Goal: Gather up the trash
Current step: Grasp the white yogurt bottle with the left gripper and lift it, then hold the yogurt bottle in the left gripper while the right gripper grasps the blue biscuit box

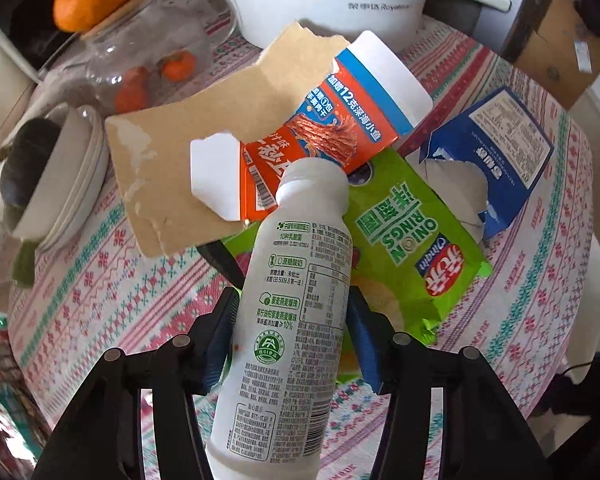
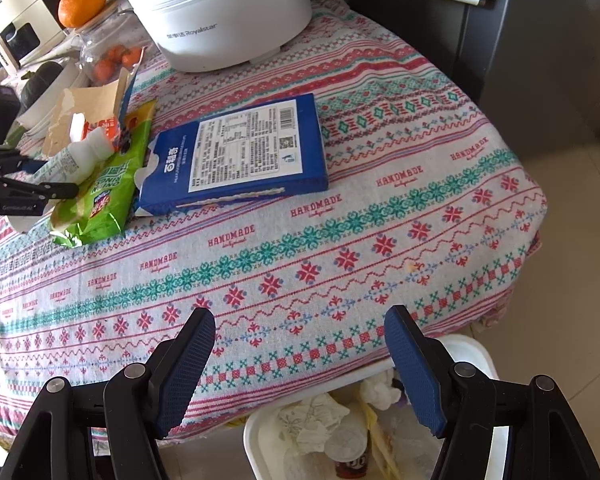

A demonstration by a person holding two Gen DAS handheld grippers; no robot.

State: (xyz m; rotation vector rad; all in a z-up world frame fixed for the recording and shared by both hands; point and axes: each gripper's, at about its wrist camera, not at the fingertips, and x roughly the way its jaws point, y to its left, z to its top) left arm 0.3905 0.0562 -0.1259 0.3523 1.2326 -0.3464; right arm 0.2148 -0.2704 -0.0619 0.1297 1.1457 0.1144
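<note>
Covering the table, a patterned tablecloth (image 2: 340, 208); tiled floor beside. Near the white pot (image 2: 220, 20): one white bottle (image 1: 296, 280), pinched in the left gripper (image 1: 292, 328); one green bag (image 1: 412, 240), two torn boxes. Right gripper (image 2: 300, 368) wide, empty, over one bin (image 2: 260, 440).

Left wrist: close, steep down onto white bottle (image 1: 296, 300). Right wrist: farther back, probably higher; same bottle (image 2: 80, 156) shared.

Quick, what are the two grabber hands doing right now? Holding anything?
Left gripper: closed on the white yogurt bottle, pads pressing on both of its sides.
Right gripper: open and empty, above the table edge and the white trash bin.
</note>
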